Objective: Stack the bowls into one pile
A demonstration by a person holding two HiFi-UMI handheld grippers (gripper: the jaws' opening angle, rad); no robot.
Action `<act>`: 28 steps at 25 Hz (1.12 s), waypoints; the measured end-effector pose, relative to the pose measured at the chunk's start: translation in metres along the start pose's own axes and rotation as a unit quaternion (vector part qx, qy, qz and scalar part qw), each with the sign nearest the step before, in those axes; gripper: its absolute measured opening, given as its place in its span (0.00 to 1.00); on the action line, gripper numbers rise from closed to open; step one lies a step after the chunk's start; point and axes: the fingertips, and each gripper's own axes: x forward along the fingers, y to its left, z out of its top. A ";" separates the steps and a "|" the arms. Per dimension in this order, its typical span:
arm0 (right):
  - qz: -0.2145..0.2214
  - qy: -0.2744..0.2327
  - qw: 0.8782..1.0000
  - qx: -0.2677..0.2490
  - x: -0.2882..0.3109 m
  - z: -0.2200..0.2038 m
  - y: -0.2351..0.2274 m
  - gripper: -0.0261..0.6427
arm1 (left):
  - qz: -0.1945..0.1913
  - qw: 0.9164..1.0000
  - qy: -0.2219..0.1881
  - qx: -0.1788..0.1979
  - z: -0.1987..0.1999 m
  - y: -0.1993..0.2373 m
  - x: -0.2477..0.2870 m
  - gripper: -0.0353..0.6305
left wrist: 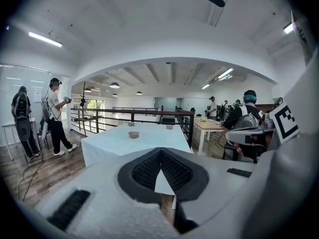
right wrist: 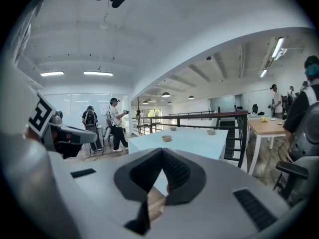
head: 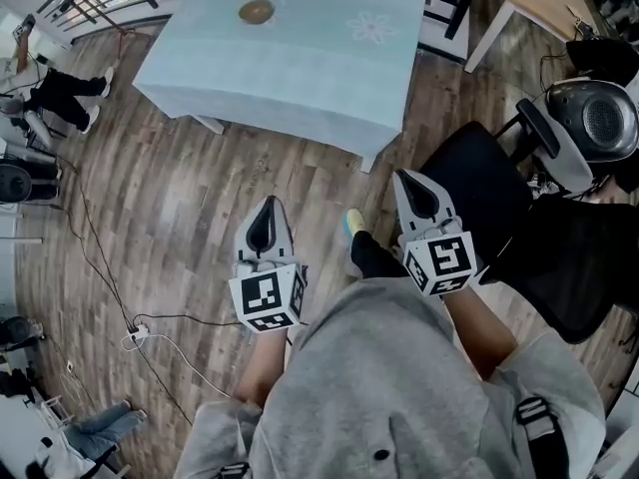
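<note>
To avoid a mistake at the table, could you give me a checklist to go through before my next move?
1. Left gripper empty: ok, jaws together on nothing.
2. Right gripper empty: ok, jaws together on nothing.
3. Jaws open for a grasp: not ok, both shut.
4. Table within reach: not ok, floor lies between it and the grippers.
5. Bowls in sight: ok, three on the table.
6. Bowls in one pile: not ok, they stand apart.
</note>
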 end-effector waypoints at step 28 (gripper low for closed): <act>-0.002 -0.012 1.000 0.013 0.155 0.039 -0.112 0.08 | 0.004 0.999 0.020 0.033 0.061 0.011 0.182 0.08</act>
